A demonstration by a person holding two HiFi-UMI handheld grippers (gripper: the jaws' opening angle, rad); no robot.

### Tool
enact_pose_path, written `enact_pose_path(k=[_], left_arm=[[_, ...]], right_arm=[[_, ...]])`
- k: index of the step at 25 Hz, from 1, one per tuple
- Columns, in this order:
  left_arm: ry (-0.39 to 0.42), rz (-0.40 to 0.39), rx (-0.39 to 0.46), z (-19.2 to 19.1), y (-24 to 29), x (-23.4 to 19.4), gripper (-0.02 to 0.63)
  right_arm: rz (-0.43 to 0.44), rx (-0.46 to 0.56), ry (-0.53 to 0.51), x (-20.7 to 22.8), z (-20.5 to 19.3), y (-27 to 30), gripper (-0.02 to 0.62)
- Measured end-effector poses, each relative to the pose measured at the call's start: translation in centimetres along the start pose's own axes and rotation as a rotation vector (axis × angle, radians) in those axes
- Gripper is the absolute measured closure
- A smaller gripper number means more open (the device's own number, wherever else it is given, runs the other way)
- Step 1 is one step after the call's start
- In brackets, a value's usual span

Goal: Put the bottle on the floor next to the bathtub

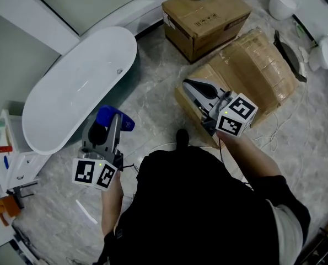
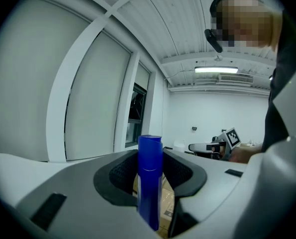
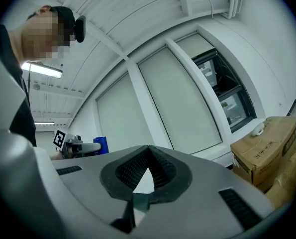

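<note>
A blue bottle (image 1: 109,116) stands upright between the jaws of my left gripper (image 1: 113,127), which is shut on it. In the left gripper view the bottle (image 2: 149,178) fills the gap between the dark pads (image 2: 123,171). The gripper hangs in the air just right of the white bathtub (image 1: 81,87), above the grey marbled floor (image 1: 152,101). My right gripper (image 1: 190,85) is held up over a wrapped box, its jaws shut with nothing in them (image 3: 148,156). From the right gripper view the bottle (image 3: 101,144) shows far off at the left.
A cardboard box (image 1: 205,18) and a tape-wrapped package (image 1: 257,70) lie on the floor to the right. White fixtures (image 1: 285,1) stand at the far right. A shelf with small items (image 1: 6,159) is at the left. A white cable (image 1: 274,131) runs over the floor.
</note>
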State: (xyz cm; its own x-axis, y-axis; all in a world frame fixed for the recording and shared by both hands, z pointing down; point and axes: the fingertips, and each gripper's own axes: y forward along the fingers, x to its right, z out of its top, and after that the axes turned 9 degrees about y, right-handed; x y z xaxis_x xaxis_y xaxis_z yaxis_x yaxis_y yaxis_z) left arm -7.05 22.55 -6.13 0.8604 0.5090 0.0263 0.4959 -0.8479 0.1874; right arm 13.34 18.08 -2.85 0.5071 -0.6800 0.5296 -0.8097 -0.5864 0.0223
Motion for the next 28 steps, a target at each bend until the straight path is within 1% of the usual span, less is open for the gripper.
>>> enact_pose_path(k=[4, 7, 11, 16, 19, 25, 28], left_arm=[[-0.015, -0.013, -0.018, -0.7, 2.5, -0.8, 0.446], [-0.001, -0.013, -0.027, -1.1, 3.9, -2.2, 0.446], [-0.001, -0.021, -0.021, -1.7, 5.7, -4.7, 0.446], [-0.035, -0.041, -0.028, -2.5, 7.9, -8.6, 0.446], [-0.030, -0.053, -0.031, -2.8, 9.2, -10.6, 0.446], [-0.013, -0.093, -0.063, -4.2, 12.1, -13.0, 0.446], [-0.019, -0.093, -0.083, -5.3, 14.0, -13.4, 0.446]], right_arm=[[-0.004, -0.025, 0.036, 1.8, 0.1, 1.9, 0.568], [0.004, -0.058, 0.043, 2.4, -0.1, 4.2, 0.568], [0.011, -0.099, 0.034, 3.0, -0.2, 7.8, 0.568], [-0.017, -0.118, 0.021, 4.0, 1.0, 12.0, 0.568], [-0.019, -0.132, 0.014, 4.4, 1.3, 14.5, 0.568], [-0.010, -0.183, 0.016, 5.6, -0.4, 18.0, 0.568], [0.004, -0.202, 0.014, 7.0, -0.8, 18.9, 0.568]])
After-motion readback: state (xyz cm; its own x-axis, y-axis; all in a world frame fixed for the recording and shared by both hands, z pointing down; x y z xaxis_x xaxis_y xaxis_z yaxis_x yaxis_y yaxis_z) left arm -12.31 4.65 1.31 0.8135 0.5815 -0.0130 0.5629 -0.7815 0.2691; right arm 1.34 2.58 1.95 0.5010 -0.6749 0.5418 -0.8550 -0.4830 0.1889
